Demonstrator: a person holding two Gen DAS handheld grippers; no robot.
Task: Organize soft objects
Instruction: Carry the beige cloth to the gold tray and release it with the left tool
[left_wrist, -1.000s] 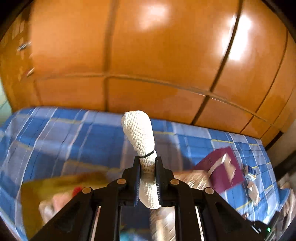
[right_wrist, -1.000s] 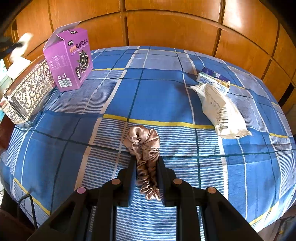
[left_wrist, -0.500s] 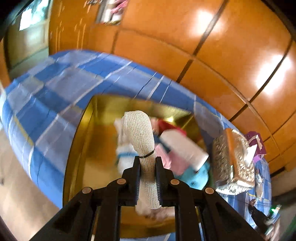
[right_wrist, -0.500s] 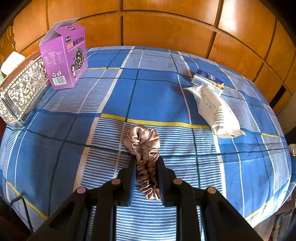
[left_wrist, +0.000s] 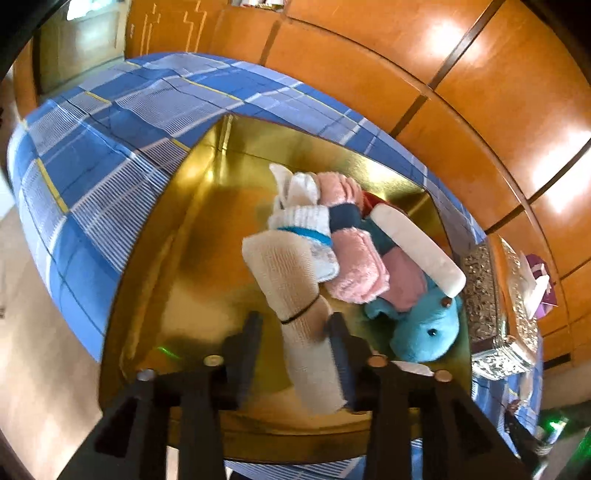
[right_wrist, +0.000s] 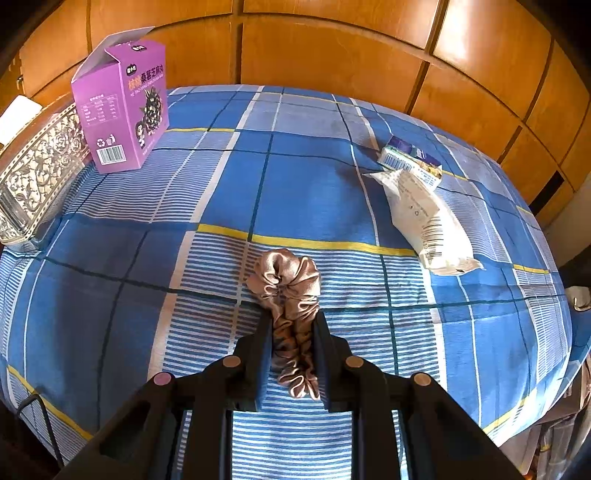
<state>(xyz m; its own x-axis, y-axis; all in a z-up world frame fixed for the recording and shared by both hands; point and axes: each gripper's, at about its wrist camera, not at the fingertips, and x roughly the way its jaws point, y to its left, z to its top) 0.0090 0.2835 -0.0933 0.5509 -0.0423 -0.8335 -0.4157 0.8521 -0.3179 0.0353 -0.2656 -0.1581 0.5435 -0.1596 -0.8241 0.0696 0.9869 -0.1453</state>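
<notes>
In the left wrist view my left gripper (left_wrist: 295, 321) is open above a gold tray (left_wrist: 173, 280). A white gauze roll (left_wrist: 295, 295) with a black band leans against the right finger, apart from the left one. In the tray lie white socks (left_wrist: 303, 210), pink towels (left_wrist: 354, 269), a white tube (left_wrist: 417, 247) and a blue plush toy (left_wrist: 424, 328). In the right wrist view my right gripper (right_wrist: 291, 325) is shut on a tan satin scrunchie (right_wrist: 288, 291) above the blue plaid cloth (right_wrist: 295, 192).
A purple carton (right_wrist: 122, 110) and a silver ornate tissue box (right_wrist: 33, 177) stand at the left of the right wrist view. A white packet (right_wrist: 424, 218) and a small blue-white box (right_wrist: 410, 158) lie at the right. Wooden panels (right_wrist: 332, 48) back the table.
My left gripper has swung over the gold tray and lowered toward it. Its fingers have opened and the gauze roll now tilts loose. The right gripper still holds the scrunchie, almost still.
</notes>
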